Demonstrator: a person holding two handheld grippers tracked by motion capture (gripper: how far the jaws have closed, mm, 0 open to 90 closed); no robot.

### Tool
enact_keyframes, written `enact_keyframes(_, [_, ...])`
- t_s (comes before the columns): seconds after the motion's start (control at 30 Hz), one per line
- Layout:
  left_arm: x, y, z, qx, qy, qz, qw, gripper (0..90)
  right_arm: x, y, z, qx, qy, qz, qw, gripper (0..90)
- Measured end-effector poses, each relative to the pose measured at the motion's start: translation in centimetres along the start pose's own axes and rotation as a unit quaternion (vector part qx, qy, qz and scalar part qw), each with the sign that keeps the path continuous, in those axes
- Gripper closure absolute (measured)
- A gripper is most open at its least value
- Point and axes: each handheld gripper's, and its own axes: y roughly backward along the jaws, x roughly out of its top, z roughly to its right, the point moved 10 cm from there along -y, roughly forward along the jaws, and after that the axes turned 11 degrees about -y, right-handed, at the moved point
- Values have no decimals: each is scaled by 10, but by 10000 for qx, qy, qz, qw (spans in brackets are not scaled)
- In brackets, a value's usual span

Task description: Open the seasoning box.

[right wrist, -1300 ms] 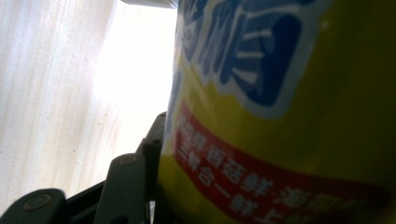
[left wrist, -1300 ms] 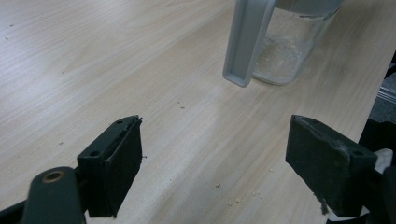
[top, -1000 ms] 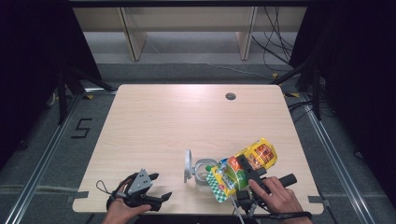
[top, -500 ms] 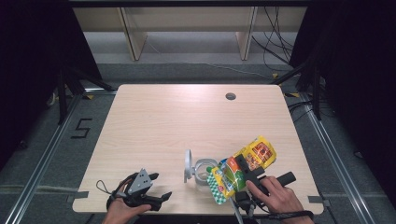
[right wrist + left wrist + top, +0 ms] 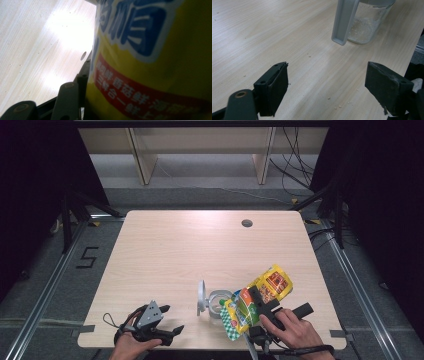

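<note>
Left gripper: jaws apart, nothing held | right gripper: clamped on snack bag | jar: on surface

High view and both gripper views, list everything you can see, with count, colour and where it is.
Table: one, light wood, centre, with a dark round hole near its far edge.
Jar: one, clear glass with a grey hinged lid standing open, near edge, crumbs inside.
Snack bag: one, yellow with red and green print, beside the jar, held over the table.
Shelf unit: one, pale wood, beyond the table.
Left gripper: black, near-left edge, jaws wide apart.
Right gripper: black, clamped on the snack bag.
Hands: two, at the near edge.
</note>
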Motion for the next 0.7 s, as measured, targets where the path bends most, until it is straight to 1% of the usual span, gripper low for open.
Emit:
enact_keyframes(0.03, [0, 0, 0, -12, 42, 4, 10000, 182, -1, 0, -2, 6, -79, -44, 10000, 525])
enact_keyframes(0.1, [1, -1, 0, -11, 32, 48, 10000, 182, 0, 0, 1, -20, 81, 3, 10000, 526])
enact_keyframes(0.13, [0, 0, 1, -21, 37, -11, 10000, 182, -1, 1, 0, -12, 5, -48, 10000, 526])
enact_keyframes(0.17, [0, -1, 2, -25, 82, 25, 10000, 182, -2, 1, 0, -14, -15, -78, 10000, 527])
enact_keyframes(0.2, [1, -1, 1, -13, 79, 29, 10000, 182, -3, 1, 0, -29, 25, -85, 10000, 527])
enact_keyframes(0.23, [1, -1, 0, -6, -3, 42, 10000, 181, -3, 2, 1, -39, 90, -71, 9999, 528])
enact_keyframes(0.27, [2, -1, -1, -14, -92, 54, 9999, 181, -4, 2, 2, -46, 85, -75, 9999, 528])
enact_keyframes(0.3, [1, 0, -1, -24, -83, 5, 10000, 181, -4, 3, 3, -14, 131, -66, 9999, 527])
enact_keyframes(0.33, [0, 0, -1, -23, -100, -6, 9999, 182, -4, 3, 5, -55, 141, -76, 9999, 527])
enact_keyframes(0.37, [0, 0, 0, -2, 25, -5, 10000, 182, -4, 3, 5, -67, 159, -86, 9998, 528])
enact_keyframes(0.4, [1, -1, -1, -6, -82, 46, 10000, 181, -4, 3, 4, -67, 133, -95, 9998, 528])
enact_keyframes(0.43, [1, -1, -1, -11, -82, 45, 10000, 181, -3, 3, 3, -51, 139, -89, 9999, 528])
enact_keyframes(0.47, [1, -1, -1, -9, -67, 48, 10000, 182, -3, 2, 2, -30, 167, -82, 9998, 531])
enact_keyframes(0.5, [0, 0, 1, -12, 38, -8, 10000, 181, -2, 2, 1, -30, 183, -86, 9998, 533])
enact_keyframes(0.53, [1, -1, 2, -9, 77, 34, 10000, 182, -2, 2, 1, -28, 190, -86, 9998, 534])
enact_keyframes(0.57, [0, 0, 0, -14, -23, -2, 10000, 181, -2, 2, 2, -35, 208, -80, 9997, 534])
enact_keyframes(0.6, [1, -1, 0, -1, 46, 33, 10000, 181, -2, 2, 3, -52, 231, -83, 9997, 534])
enact_keyframes(0.63, [2, -2, 1, -24, 111, 71, 9999, 181, -2, 3, 3, -9, 231, -71, 9997, 534])
enact_keyframes(0.67, [-2, -1, -1, 2, -22, -82, 10000, 182, -2, 3, 4, -65, 242, -75, 9997, 534])
enact_keyframes(0.7, [0, -1, 0, 5, 37, -3, 10000, 182, -2, 2, 5, -49, 252, -92, 9996, 535])
